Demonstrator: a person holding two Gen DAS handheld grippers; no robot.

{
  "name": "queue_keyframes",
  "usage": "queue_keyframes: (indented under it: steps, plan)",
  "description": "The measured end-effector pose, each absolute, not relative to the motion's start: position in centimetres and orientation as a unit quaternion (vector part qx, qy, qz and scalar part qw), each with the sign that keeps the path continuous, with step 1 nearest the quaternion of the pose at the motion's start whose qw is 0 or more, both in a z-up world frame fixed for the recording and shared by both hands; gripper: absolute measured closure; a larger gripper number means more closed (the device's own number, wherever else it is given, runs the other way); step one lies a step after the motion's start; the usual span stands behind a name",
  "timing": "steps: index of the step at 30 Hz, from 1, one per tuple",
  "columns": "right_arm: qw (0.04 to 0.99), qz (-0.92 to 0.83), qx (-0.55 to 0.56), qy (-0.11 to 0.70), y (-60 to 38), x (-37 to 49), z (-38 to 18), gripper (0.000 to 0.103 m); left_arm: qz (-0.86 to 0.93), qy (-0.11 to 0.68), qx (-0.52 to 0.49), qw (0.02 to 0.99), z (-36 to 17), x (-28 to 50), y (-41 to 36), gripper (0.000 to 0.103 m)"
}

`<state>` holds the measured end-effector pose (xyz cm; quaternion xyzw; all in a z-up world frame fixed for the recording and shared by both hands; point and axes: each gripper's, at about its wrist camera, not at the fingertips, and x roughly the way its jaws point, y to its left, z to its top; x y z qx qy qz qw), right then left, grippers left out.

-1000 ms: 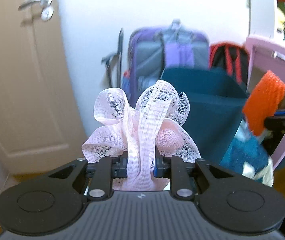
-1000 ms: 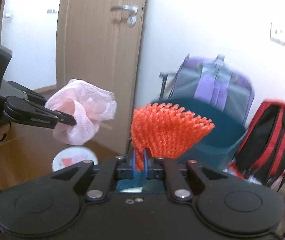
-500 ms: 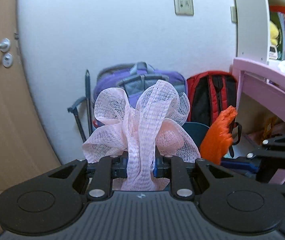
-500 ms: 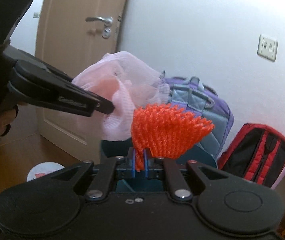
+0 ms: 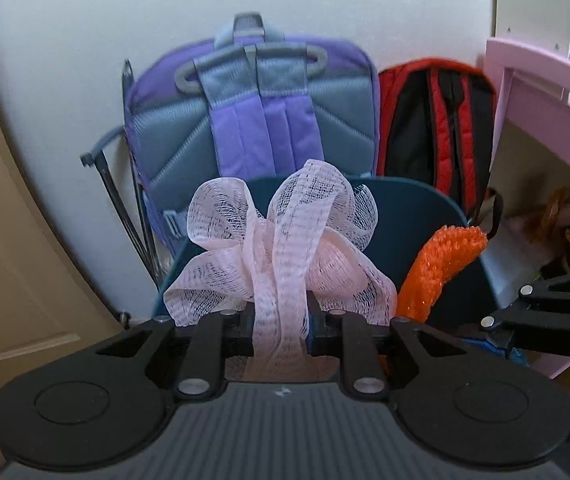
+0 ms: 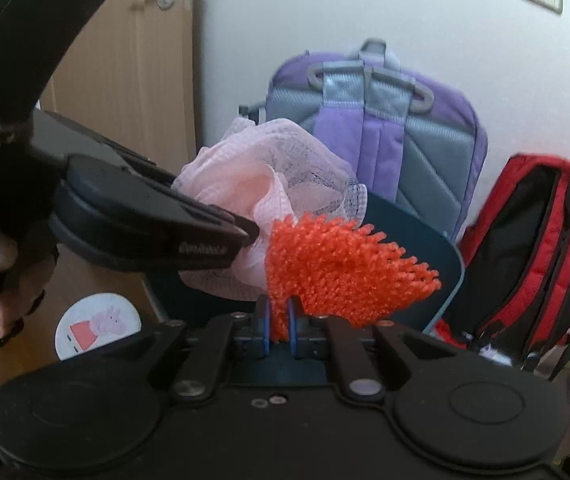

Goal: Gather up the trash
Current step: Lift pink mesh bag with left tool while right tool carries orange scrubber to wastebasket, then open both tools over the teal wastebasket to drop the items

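Trash is not yet dropped: I grip pink mesh (image 5: 281, 252) in the left gripper (image 5: 281, 332), while the right gripper (image 6: 279, 330), at 3 o'clock, begins opening around orange netting (image 6: 341, 268) over the dark bin (image 5: 413, 208).

Purple backpack (image 5: 253, 120) leans on the wall beside a red-black backpack (image 5: 437, 120); pink desk (image 5: 545, 76), perhaps.

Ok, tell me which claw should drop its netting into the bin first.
Left, probably. The left claw holds the pink netting squarely before the teal bin mouth; the right claw, its jaws opening around the orange netting, sits nearer the rim.
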<state>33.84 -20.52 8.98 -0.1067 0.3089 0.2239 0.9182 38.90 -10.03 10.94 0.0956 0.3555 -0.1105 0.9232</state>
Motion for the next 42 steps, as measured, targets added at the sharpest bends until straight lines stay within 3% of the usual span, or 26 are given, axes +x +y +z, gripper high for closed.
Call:
queue_keyframes:
  steps: [5, 13, 14, 17, 25, 29, 33, 42]
  plan:
    - [0.914, 0.221, -0.102, 0.326, -20.7, 34.8, 8.5, 0.083, -0.112, 0.381, 0.082, 0.914, 9.4, 40.3, -9.8, 0.082]
    - [0.909, 0.230, -0.102, 0.333, -20.7, 35.1, 8.7, 0.068, -0.114, 0.399, 0.061, 0.908, 8.2, 40.8, -9.4, 0.072]
    - [0.909, 0.231, -0.102, 0.333, -20.7, 35.0, 8.8, 0.067, -0.114, 0.398, 0.060, 0.908, 8.3, 40.7, -9.4, 0.066]
    - [0.908, 0.231, -0.105, 0.334, -20.7, 34.8, 9.1, 0.067, -0.112, 0.382, 0.061, 0.916, 8.8, 40.1, -9.5, 0.034]
    - [0.910, 0.230, -0.099, 0.330, -21.3, 33.1, 10.5, 0.065, -0.116, 0.360, 0.059, 0.924, 11.1, 37.8, -9.3, 0.033]
    - [0.913, 0.228, -0.093, 0.326, -21.7, 31.5, 11.7, 0.064, -0.115, 0.349, 0.057, 0.928, 12.3, 35.9, -8.8, 0.025]
    - [0.918, 0.225, -0.081, 0.316, -22.3, 29.6, 13.2, 0.063, -0.116, 0.343, 0.048, 0.931, 13.5, 33.9, -8.3, 0.024]
    - [0.921, 0.243, -0.029, 0.302, -23.6, 25.4, 15.5, 0.050, -0.120, 0.313, 0.042, 0.941, 15.9, 27.9, -6.2, 0.018]
